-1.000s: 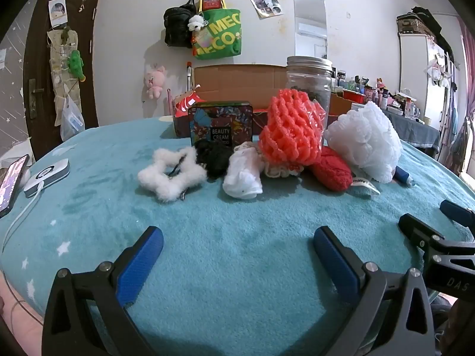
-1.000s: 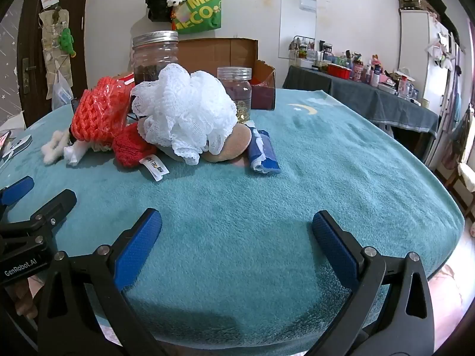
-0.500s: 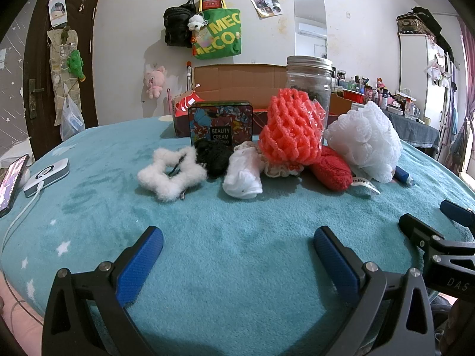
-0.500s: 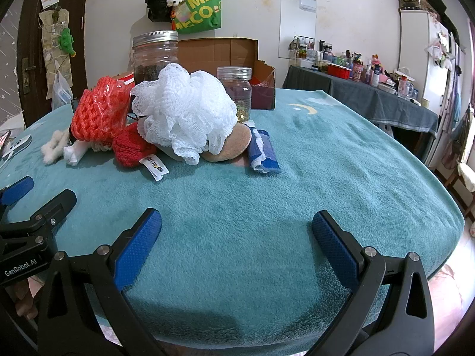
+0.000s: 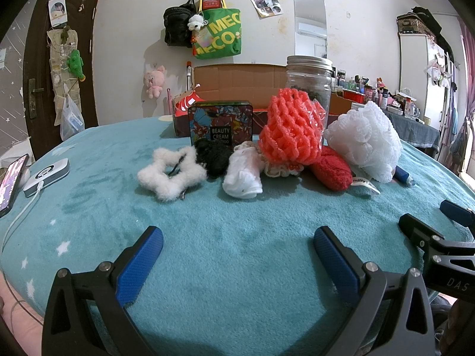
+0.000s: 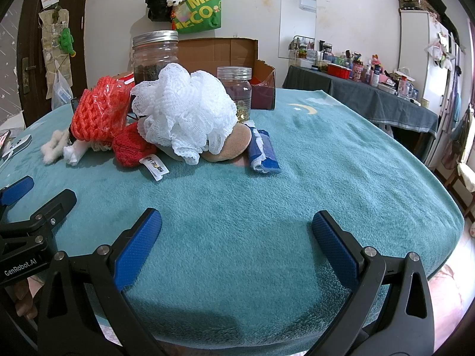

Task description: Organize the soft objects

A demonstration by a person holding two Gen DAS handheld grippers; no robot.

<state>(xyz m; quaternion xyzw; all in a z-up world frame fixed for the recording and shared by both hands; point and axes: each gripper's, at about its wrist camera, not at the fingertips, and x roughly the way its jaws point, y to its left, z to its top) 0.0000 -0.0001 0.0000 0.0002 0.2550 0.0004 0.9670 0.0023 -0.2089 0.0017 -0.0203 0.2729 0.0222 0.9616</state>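
Nothing has been moved since the earlier frames; both grippers are kept low over the teal blanket. From left, a white star scrunchie, white sock, orange net and white bath puff are heaped mid-table, untouched. Left gripper and right gripper are held wide apart, empty, apparently readied for a first pick.

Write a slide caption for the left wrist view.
Open left gripper faces a row of soft objects, star scrunchie to white bath pouf.
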